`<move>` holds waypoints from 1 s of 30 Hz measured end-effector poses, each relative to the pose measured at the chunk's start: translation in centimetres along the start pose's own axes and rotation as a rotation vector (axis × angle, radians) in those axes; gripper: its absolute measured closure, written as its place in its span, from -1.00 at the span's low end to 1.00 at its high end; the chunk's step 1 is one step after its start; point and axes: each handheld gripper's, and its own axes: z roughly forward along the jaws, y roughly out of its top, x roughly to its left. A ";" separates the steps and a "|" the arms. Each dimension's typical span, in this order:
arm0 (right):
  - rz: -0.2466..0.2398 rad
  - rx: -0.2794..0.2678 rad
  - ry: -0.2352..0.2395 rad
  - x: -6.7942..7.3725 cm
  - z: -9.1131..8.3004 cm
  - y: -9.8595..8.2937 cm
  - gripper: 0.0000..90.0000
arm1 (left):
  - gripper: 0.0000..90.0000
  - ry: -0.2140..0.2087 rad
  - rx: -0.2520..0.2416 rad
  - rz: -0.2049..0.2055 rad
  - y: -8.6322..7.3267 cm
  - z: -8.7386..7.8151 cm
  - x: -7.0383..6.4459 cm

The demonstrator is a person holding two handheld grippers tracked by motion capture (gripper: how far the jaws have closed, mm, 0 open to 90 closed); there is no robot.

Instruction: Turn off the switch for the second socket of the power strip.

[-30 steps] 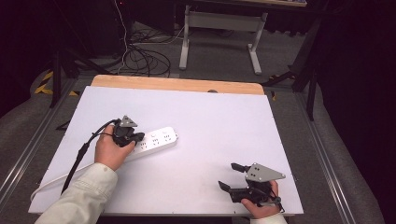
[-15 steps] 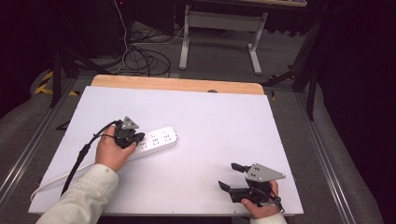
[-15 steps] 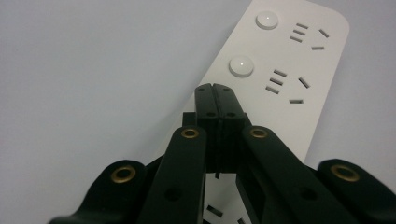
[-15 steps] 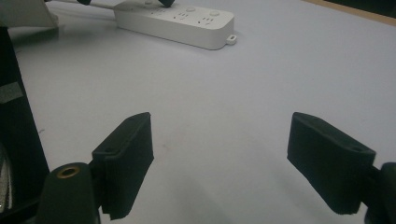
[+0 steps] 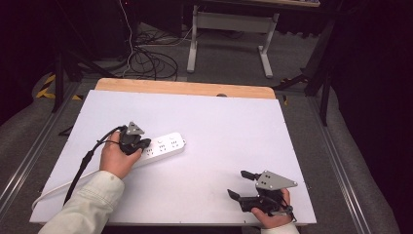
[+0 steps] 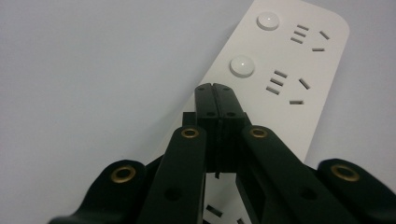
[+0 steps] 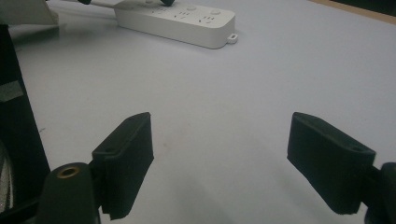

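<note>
A white power strip [image 5: 163, 146] lies on the white table, left of centre, with its white cord running off toward the front left corner. My left gripper [image 5: 142, 143] hovers over the strip's near end, jaws pressed together with nothing between them. In the left gripper view the shut gripper [image 6: 215, 88] sits just above the power strip [image 6: 285, 70], below two round buttons and their sockets. My right gripper [image 5: 239, 184] rests near the table's front right, jaws wide apart and empty. In the right gripper view the open gripper [image 7: 219, 154] faces bare table, with the power strip [image 7: 180, 19] far off.
The white tabletop [image 5: 234, 126] has a wooden strip along its far edge [image 5: 185, 87]. Beyond it on the floor are tangled cables [image 5: 146, 61] and a grey stand [image 5: 229, 29]. Metal rails run along both sides of the table.
</note>
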 end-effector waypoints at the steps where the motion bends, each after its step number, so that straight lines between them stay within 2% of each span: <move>1: 0.000 0.000 0.000 0.0 0.0 0.0 -0.49 | 1.00 0.004 0.004 -0.004 0.1 0.1 0.1; 4: 0.000 0.001 0.002 0.0 0.0 0.0 -0.49 | 1.00 -0.005 0.005 -0.012 0.1 0.1 0.0; 5: 0.000 0.001 0.001 0.0 0.0 0.0 -0.49 | 1.00 0.007 0.001 -0.003 0.0 0.0 0.0; 8: -0.001 0.001 -0.001 -0.1 0.0 0.0 -0.49 | 1.00 0.004 0.002 -0.004 0.1 0.1 -0.1; 9: 0.000 -0.001 0.001 -0.1 0.0 0.0 -0.49 | 1.00 -0.011 -0.025 0.003 0.2 0.0 0.1; 10: 0.002 -0.001 0.001 -0.1 0.0 0.0 -0.49 | 1.00 -0.001 -0.035 0.023 0.2 0.1 0.2; 13: 0.004 -0.001 0.000 -0.1 0.0 0.0 -0.49 | 1.00 0.000 -0.034 0.018 0.3 0.1 0.4; 14: 0.003 0.000 -0.001 -0.1 0.0 0.0 -0.49 | 1.00 -0.024 -0.031 -0.002 0.4 0.1 0.3; 15: 0.003 0.000 -0.001 -0.1 0.0 0.0 -0.49 | 1.00 -0.024 -0.031 -0.002 0.4 0.1 0.3; 18: 0.005 -0.002 0.000 -0.2 0.0 -0.1 -0.49 | 1.00 -0.027 -0.063 -0.005 0.9 -0.6 0.1; 19: 0.005 -0.002 -0.001 -0.2 0.0 -0.1 -0.49 | 1.00 -0.016 -0.072 0.006 1.0 -0.8 0.1; 20: 0.005 -0.002 -0.001 -0.2 0.0 -0.1 -0.49 | 1.00 -0.027 -0.079 0.000 1.2 -1.0 0.0; 25: 0.005 -0.004 -0.001 -0.2 -0.1 -0.1 -0.49 | 1.00 -0.022 -0.095 0.017 1.6 -1.7 -0.2; 26: 0.004 -0.003 -0.001 -0.2 -0.1 -0.1 -0.49 | 1.00 -0.045 -0.101 0.001 1.6 -2.0 -0.4; 30: 0.004 -0.003 -0.002 -0.2 -0.1 -0.1 -0.49 | 1.00 -0.055 -0.106 -0.001 1.6 -2.4 -0.3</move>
